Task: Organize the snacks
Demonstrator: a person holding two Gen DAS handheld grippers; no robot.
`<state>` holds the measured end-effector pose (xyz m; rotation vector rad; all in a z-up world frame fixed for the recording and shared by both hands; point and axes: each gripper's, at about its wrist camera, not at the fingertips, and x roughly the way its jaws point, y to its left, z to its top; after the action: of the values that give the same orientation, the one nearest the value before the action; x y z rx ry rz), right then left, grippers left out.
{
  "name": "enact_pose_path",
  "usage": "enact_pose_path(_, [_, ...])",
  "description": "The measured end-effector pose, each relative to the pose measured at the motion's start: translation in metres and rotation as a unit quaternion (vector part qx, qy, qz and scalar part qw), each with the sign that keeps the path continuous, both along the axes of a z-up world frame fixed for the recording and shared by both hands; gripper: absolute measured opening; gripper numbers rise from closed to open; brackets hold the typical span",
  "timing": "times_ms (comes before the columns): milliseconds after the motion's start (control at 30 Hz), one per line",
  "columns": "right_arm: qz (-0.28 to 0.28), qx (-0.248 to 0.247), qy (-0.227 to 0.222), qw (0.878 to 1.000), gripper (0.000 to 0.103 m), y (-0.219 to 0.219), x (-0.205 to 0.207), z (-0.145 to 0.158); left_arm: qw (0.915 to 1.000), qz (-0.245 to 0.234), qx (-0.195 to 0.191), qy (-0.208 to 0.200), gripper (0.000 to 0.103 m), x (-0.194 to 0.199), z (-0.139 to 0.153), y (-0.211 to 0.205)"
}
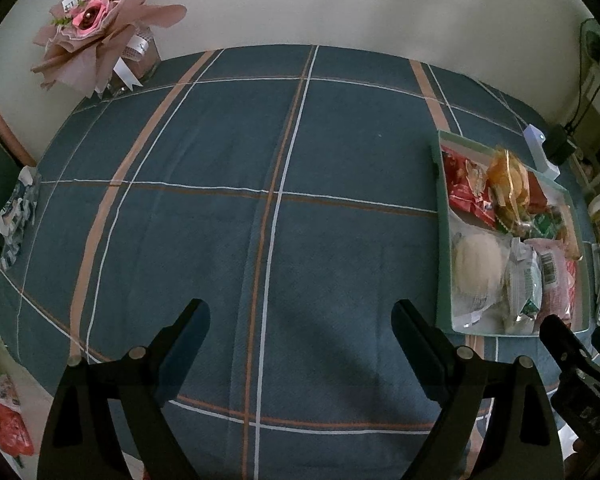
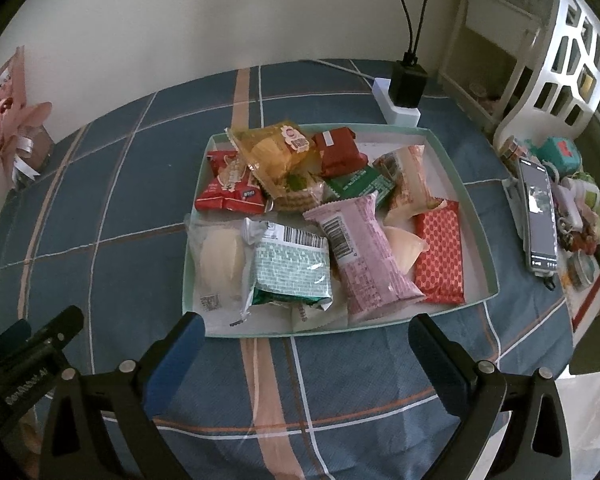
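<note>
A pink paper-wrapped bouquet of artificial roses (image 1: 100, 24) stands at the far left corner of a counter draped in a blue plaid cloth with orange and white stripes (image 1: 228, 208), where the left gripper (image 1: 300, 340) hangs released, its black jaws spread wide over bare fabric with nothing between them. To its right sits the shallow pale-green cardboard tray (image 2: 476, 216) heaped with wrapped snacks: a red foil cracker pack (image 2: 230, 184) and a clear-wrapped pale round bun (image 2: 220, 260) at the tray's left, a yellow cellophane pastry bag (image 2: 276, 152) atop the pile, a teal brick-patterned packet (image 2: 292, 272) and a pink printed pillow pack (image 2: 364, 256) in the middle, a red dotted flat pack (image 2: 440, 260) at the right. The right gripper (image 2: 306, 344) hovers just short of the tray's near rim, likewise spread open and empty. The packets look light, crinkly and slippery, their contents likely crushable; a pinch across the sealed ends or flat midsection seems the safest hold. Farther right lie a white power strip with a black charger (image 2: 404, 88) and a dark smartphone (image 2: 538, 220).
</note>
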<state>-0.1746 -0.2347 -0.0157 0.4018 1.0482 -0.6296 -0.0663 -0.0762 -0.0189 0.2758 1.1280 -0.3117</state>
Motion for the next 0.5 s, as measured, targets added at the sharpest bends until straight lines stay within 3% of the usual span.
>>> enact_pose_path(500, [0.012,-0.004,0.01,1.0,0.103,0.0046,0.0068,-0.0019,0.9999,-0.002,-0.008,0.006,0.092,0.004,0.0004,-0.0002])
